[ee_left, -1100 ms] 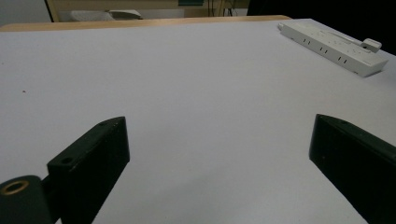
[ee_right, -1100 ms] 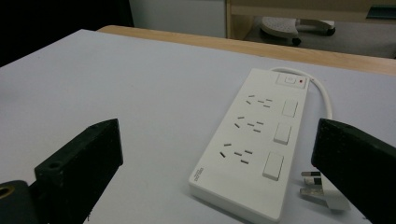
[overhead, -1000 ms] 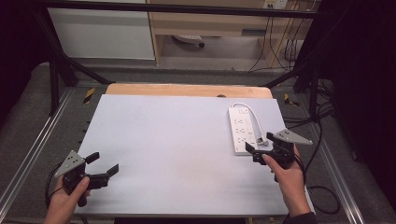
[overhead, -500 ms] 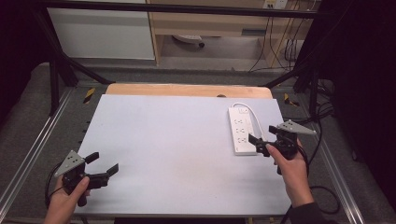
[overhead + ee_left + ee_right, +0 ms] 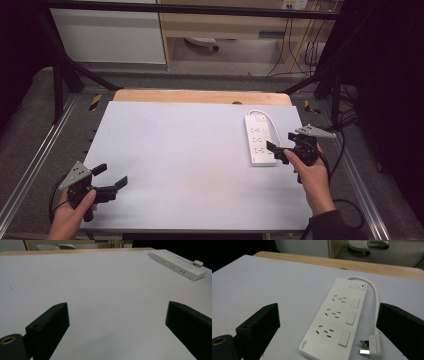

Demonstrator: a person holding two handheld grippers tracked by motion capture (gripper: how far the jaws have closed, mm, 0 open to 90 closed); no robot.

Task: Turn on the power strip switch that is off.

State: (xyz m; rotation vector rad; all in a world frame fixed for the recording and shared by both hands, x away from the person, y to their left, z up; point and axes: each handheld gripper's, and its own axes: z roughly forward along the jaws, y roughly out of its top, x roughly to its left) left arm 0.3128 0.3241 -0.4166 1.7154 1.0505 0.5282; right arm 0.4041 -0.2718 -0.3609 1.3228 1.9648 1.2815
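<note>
Nearest the person, the left hand-held gripper [image 5: 107, 179] hovers low over the bare front-left part of the tabletop [image 5: 190, 150], its black jaws spread wide with nothing between them. It sits well apart from everything, so it poses little risk.

Farther out on the right, the right hand-held gripper [image 5: 278, 149] is also wide open and empty, its jaws just beside the near end of the power strip [image 5: 259, 139], which lies flat near the right edge of the tabletop.

The main hazard, as I judge it, is here: the strip is a smooth, hard, white plastic slab on a smooth pale surface, so a glancing jaw could push it sideways instead of gripping it. Its body looks wide for the jaw span, and a pinch on the rounded edges might slip.

In the right gripper view the white plug [image 5: 372, 346] lies loose beside the strip's near corner, with bare metal pins. The stiff curved cable [image 5: 375, 300] loops from the far switch end, and a jaw could snag it and drag the strip
</note>
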